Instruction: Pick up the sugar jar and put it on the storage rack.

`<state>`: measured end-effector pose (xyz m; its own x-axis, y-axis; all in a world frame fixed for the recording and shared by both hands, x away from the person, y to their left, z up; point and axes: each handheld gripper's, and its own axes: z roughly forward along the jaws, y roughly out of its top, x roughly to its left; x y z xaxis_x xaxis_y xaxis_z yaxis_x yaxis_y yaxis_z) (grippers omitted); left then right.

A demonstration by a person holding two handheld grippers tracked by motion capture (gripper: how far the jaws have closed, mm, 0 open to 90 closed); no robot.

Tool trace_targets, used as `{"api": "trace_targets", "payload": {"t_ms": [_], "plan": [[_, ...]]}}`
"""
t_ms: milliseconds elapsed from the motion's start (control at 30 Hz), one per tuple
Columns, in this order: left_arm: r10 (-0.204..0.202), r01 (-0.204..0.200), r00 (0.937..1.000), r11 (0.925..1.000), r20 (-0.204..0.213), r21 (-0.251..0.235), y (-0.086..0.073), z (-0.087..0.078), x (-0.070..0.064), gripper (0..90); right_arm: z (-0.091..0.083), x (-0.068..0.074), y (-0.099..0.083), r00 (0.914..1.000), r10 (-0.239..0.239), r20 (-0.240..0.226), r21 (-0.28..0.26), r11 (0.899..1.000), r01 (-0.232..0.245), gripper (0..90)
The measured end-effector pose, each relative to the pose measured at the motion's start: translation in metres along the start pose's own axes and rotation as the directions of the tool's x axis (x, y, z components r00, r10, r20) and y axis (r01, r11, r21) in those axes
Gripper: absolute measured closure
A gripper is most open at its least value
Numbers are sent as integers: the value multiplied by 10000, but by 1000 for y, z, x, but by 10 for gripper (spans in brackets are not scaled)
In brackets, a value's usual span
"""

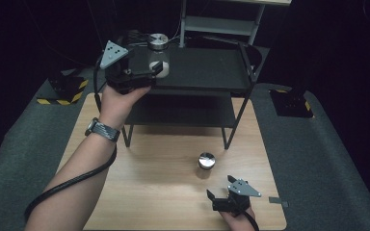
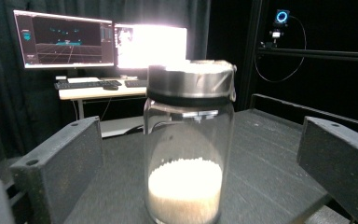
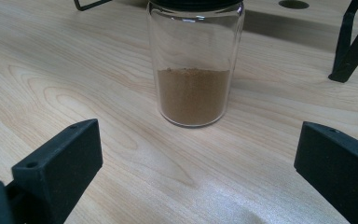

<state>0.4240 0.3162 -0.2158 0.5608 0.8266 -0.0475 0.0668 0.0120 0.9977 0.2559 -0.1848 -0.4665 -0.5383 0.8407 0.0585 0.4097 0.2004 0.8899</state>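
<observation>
A glass jar of white grains [image 1: 158, 57] with a metal lid stands on the top shelf of a black rack [image 1: 202, 72]. My left gripper [image 1: 155, 71] is open around it; in the left gripper view the jar of white grains [image 2: 189, 144] stands between the two wide-apart jaws of that gripper [image 2: 200, 140], touching neither. A second glass jar with brown powder [image 1: 206, 162] stands on the wooden table [image 1: 149, 192]. My right gripper [image 1: 220, 188] is open just short of it. In the right gripper view the brown-powder jar [image 3: 195, 70] is ahead of the right gripper's [image 3: 196, 149] spread jaws.
The rack has a lower shelf [image 1: 183, 110] and thin legs [image 1: 225, 137] that stand on the table behind the brown-powder jar. A small grey strip [image 1: 278, 201] lies at the table's right edge. Monitors [image 2: 65, 39] and a desk are beyond the rack.
</observation>
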Motion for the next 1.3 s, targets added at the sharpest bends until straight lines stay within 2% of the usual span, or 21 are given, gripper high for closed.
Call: {"api": "trace_targets", "payload": {"t_ms": [333,567,733,833,933,1033,1133,1167,1300], "plan": [[426,-423,9984,9991,370,-85,-21,-23,-5,5,0,0,1,10000,-19,8,39,10000,19,6],[740,-753,9948,9970,703,167,-41,-44,-10,3,0,1,1,10000,-35,29,54,10000,34,6],[671,-704,9941,9968,855,367,-56,-56,-8,3,0,1,1,10000,-35,34,44,10000,35,6],[604,-662,9915,9967,1156,468,-65,-63,-3,3,0,1,1,10000,-51,43,49,10000,51,6],[635,-704,9911,9960,1169,556,-76,-70,-3,3,0,1,1,10000,-42,40,54,10000,42,6],[421,-510,9908,9965,1288,663,-89,-76,-1,3,0,1,1,10000,-48,46,64,10000,47,6],[545,-669,9882,9943,1432,830,-100,-81,0,3,1,2,1,9999,-79,65,81,9999,79,6],[584,-746,9869,9917,1506,1044,-107,-83,0,3,1,2,1,9999,-83,68,81,9999,83,6],[523,-763,9840,9876,1704,1371,-118,-85,1,3,1,3,2,9999,-99,91,98,9999,98,6]]}}
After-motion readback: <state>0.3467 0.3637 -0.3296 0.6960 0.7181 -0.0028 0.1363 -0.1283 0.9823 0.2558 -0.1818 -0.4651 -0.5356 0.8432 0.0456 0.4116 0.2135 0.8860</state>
